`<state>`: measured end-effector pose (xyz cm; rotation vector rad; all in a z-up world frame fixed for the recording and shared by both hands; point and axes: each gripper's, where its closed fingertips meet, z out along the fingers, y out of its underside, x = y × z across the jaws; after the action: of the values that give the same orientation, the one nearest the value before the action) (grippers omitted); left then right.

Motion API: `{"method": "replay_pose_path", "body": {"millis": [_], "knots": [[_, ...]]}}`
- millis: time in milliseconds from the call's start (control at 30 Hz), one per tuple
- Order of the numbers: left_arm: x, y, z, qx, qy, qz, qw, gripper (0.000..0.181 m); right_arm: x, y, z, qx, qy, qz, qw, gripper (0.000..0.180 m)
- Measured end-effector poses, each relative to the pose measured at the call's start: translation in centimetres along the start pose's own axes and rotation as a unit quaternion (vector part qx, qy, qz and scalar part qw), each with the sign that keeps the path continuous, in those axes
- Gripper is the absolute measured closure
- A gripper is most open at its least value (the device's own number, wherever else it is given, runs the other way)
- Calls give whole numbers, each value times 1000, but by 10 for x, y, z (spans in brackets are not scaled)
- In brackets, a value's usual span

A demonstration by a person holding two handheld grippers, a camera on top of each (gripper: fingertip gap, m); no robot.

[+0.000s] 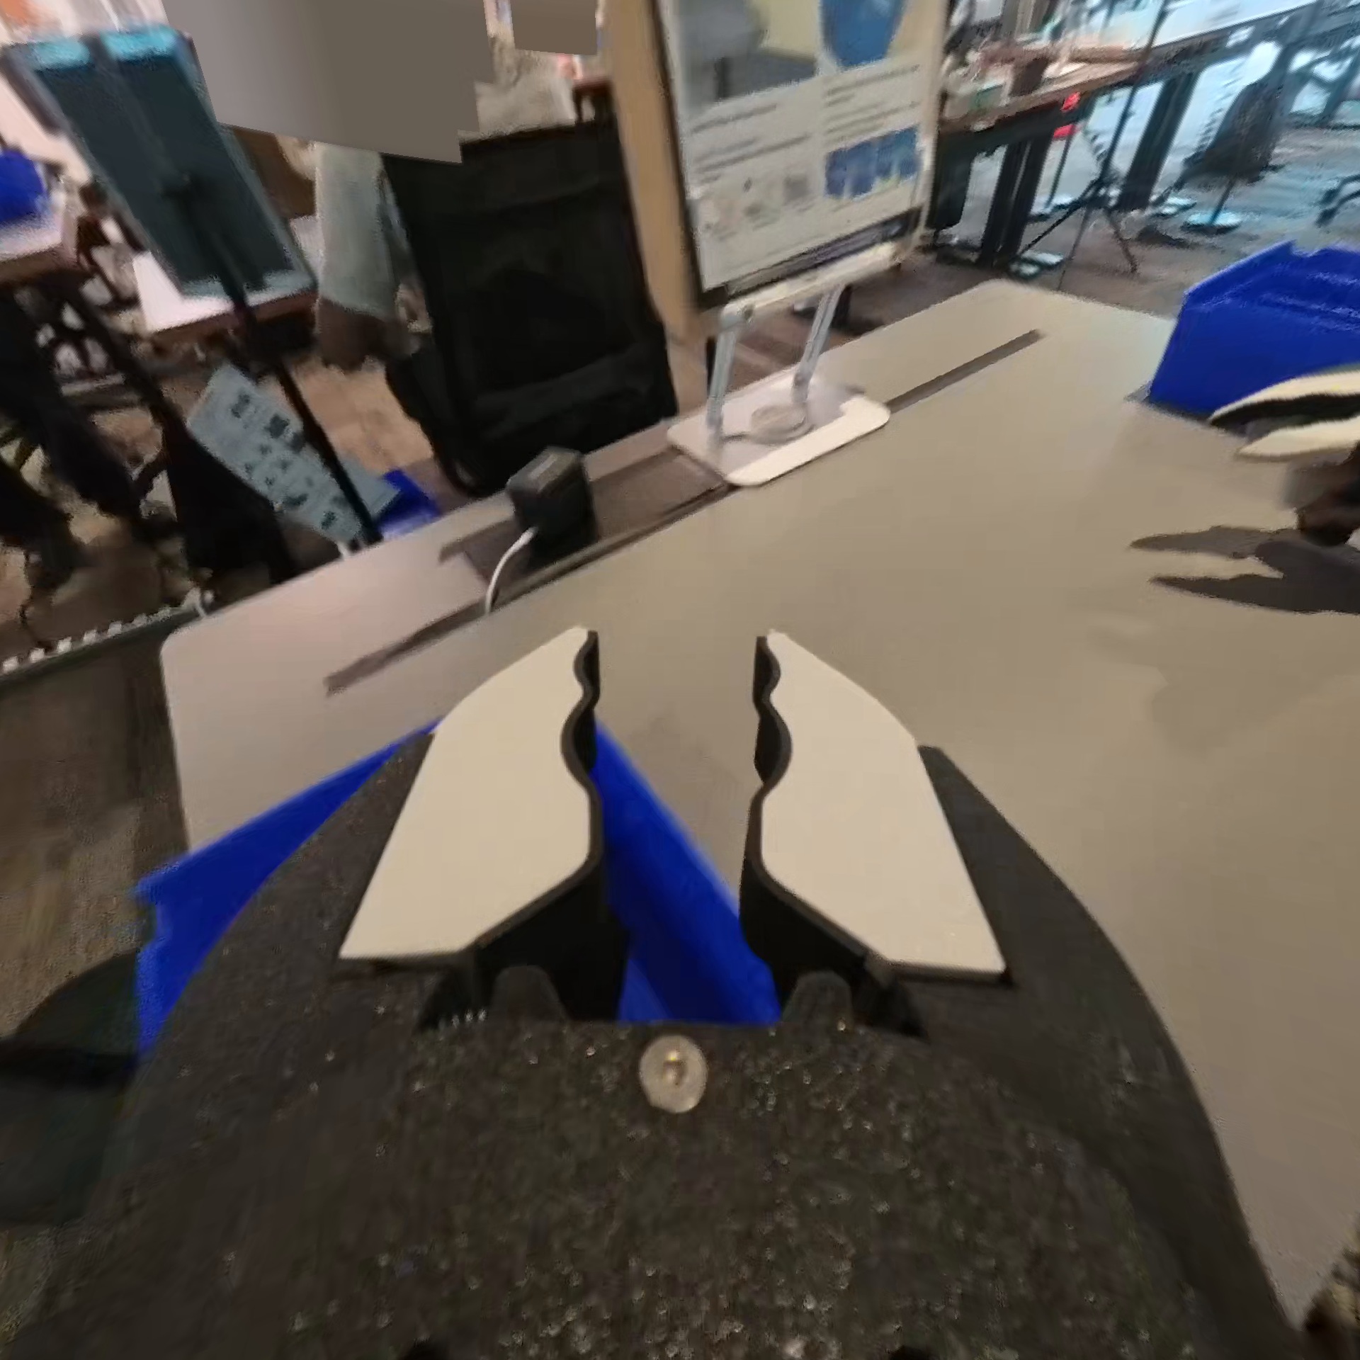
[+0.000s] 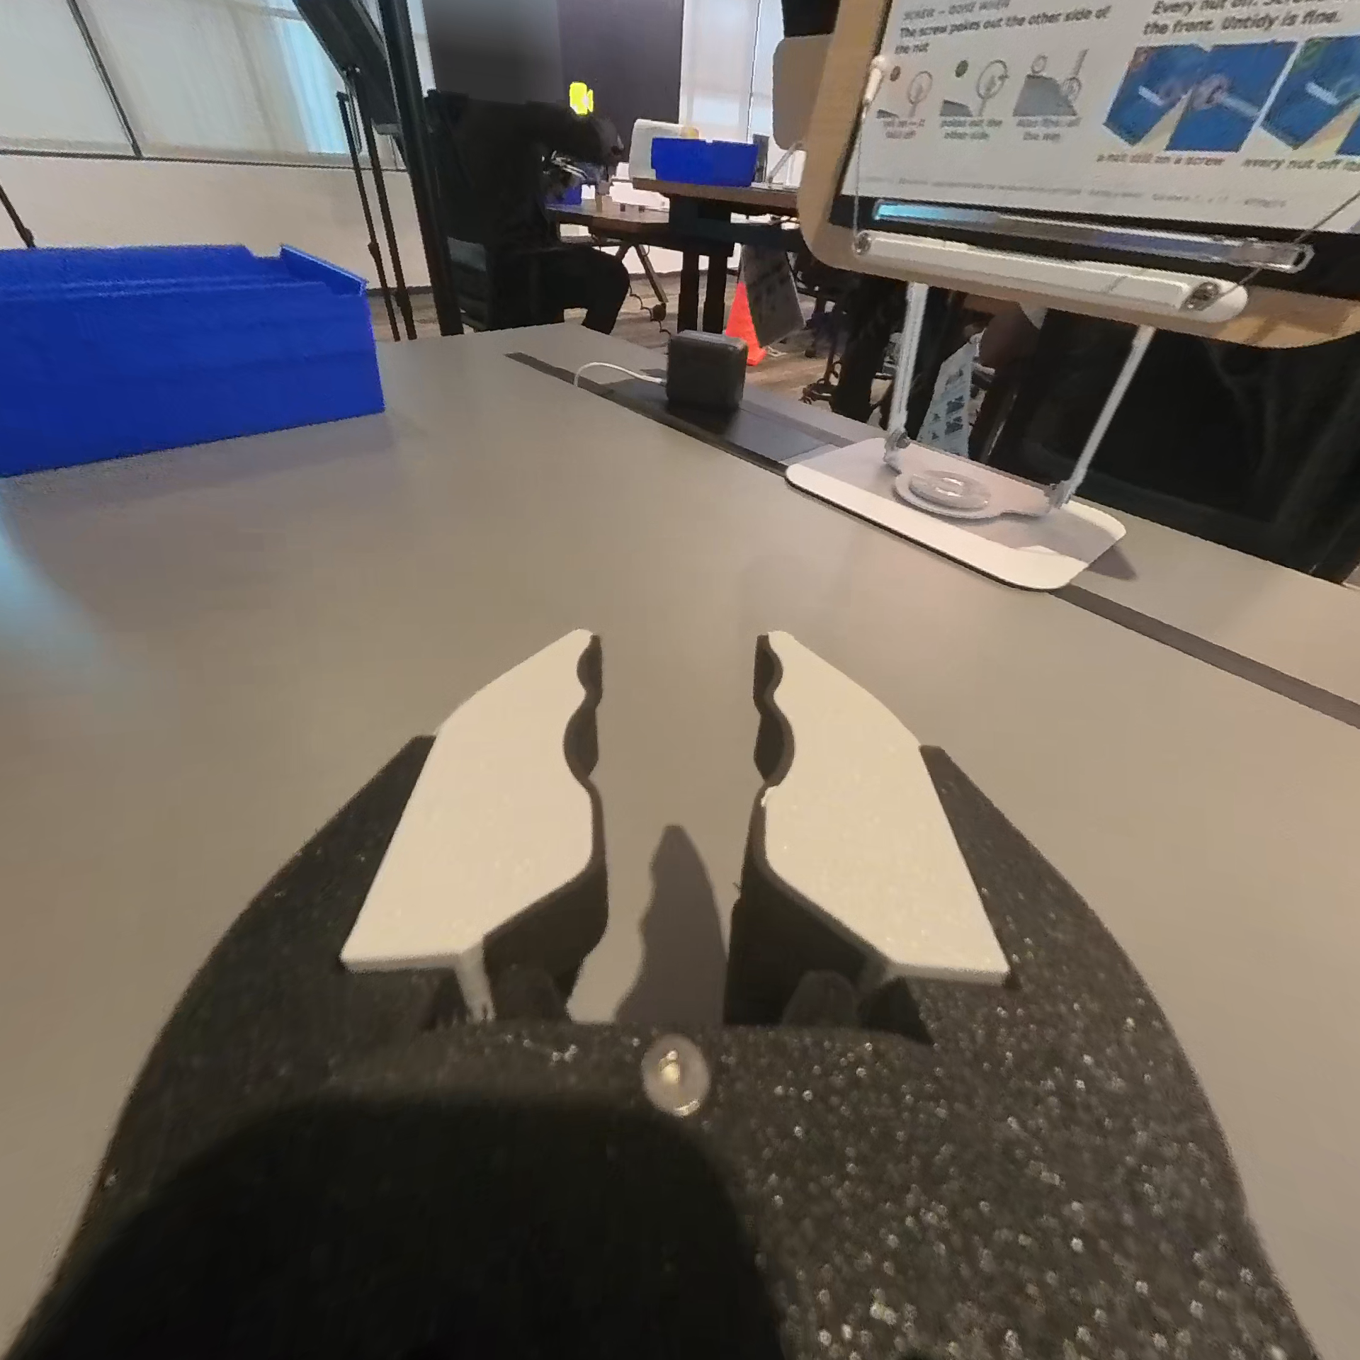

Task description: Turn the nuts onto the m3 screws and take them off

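Note:
No screws or nuts show in either view. My left gripper (image 1: 677, 647) is open and empty. It hovers over a blue bin (image 1: 662, 846) at the near left corner of the grey table (image 1: 957, 625); the bin's inside is hidden by the gripper body. My right gripper (image 2: 677, 647) is open and empty, low over the bare grey table (image 2: 515, 589), with its shadow between the fingers. A blue bin (image 2: 176, 353) stands to its far left; its contents are hidden by its wall.
A tablet on a white stand (image 1: 780, 434) (image 2: 957, 508) stands at the table's far edge beside a black charger block (image 1: 552, 493) (image 2: 703, 372). Another blue bin (image 1: 1266, 331) is at the far right, with a blurred white-and-black shape (image 1: 1302, 412) in front of it. A person sits beyond the table.

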<state>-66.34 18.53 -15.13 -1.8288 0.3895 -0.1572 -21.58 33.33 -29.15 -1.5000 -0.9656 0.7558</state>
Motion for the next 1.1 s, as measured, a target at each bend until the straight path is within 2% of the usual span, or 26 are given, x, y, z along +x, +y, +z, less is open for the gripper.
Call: {"method": "replay_pose_path", "body": {"millis": [100,233,333,500,800,1100], "knots": [[-31,44,-26,-56,-5,-8,998,145,-2,1,1,-1,-5,1,1000,140],[-45,116,-41,-191,14,53,980,154,-2,2,1,2,-13,10,1000,141],[-40,156,-42,-285,51,110,951,157,-3,1,1,7,-16,7,1000,141],[-39,209,-42,-420,103,186,882,159,-5,4,3,1,-19,1,1000,141],[-47,246,-40,-509,148,201,824,159,-3,6,2,0,-18,5,1000,141],[-46,259,-35,-525,155,192,814,161,-5,9,5,-10,-25,5,1000,141]]}}
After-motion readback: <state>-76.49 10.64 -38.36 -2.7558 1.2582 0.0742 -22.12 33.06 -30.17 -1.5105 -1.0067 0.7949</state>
